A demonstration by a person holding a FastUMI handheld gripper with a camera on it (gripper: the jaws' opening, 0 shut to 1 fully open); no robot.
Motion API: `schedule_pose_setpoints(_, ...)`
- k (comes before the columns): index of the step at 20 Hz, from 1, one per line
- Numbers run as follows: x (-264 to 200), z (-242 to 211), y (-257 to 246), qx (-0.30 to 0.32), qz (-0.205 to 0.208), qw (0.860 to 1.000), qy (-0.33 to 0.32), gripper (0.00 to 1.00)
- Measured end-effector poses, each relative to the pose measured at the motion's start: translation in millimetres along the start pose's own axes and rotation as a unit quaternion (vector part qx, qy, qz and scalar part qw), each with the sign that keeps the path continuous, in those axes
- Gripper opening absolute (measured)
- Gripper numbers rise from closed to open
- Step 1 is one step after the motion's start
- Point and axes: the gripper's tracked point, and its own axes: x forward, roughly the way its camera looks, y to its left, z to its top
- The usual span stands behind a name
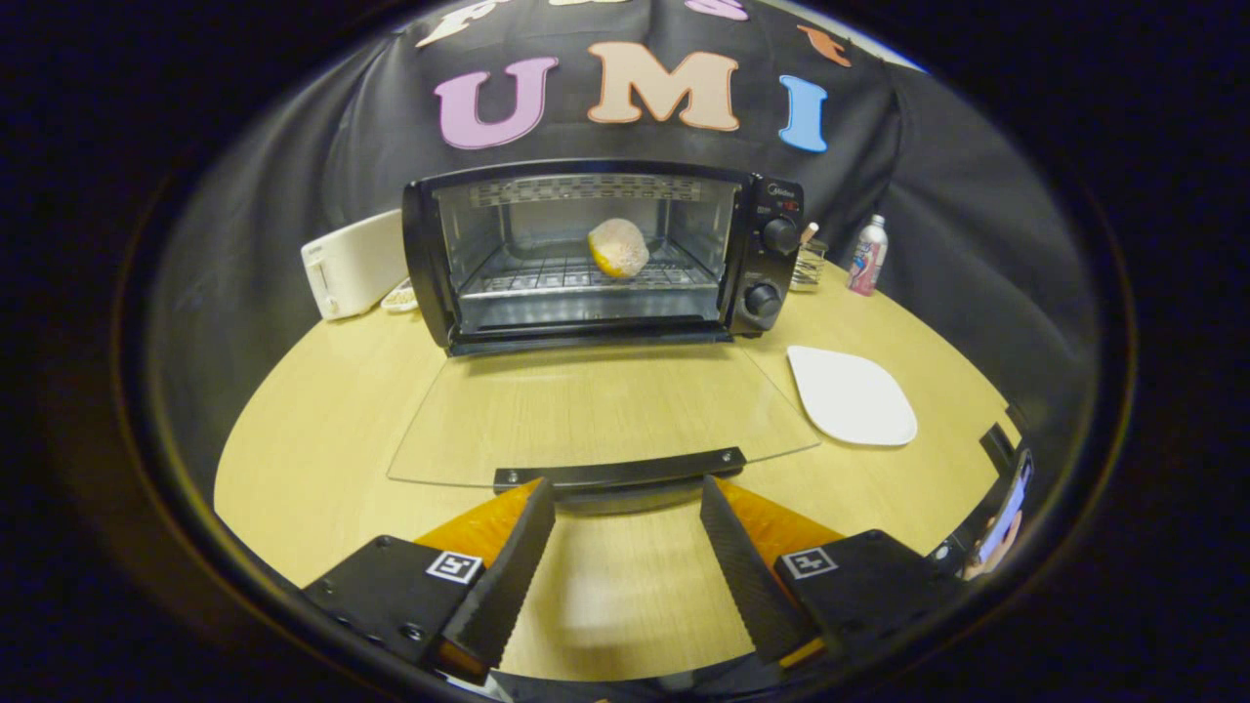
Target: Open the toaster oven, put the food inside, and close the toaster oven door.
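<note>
Light wood table (322, 430), black cloth wall behind it. Toaster oven (605, 256) sits at the back of the table, its glass door (596, 415) folded all the way down and lying flat toward me. The door handle (620, 471) is just ahead of my fingertips. The food (617, 247), a round pale lump, rests on the rack inside the oven, right of middle. A white toaster (352, 264) stands left of the oven, a spray bottle (867, 256) right of it near the wall, and an empty white plate (852, 395) lies on the table to the right of the door. My gripper (627, 503) has its fingers spread wide with nothing between them. The tips sit at the handle's near edge; I can't tell if they touch it.
</note>
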Motion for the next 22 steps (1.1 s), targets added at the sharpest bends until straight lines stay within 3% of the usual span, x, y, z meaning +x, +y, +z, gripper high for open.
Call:
schedule_pose_setpoints(3,2,6,7,0.01,0.018,1.0,-0.009,0.95)
schedule_pose_setpoints(14,12,-33,8,-0.012,0.012,0.999,0.038,0.95)
schedule_pose_setpoints(22,16,-27,7,-0.028,0.009,0.998,0.047,0.98)
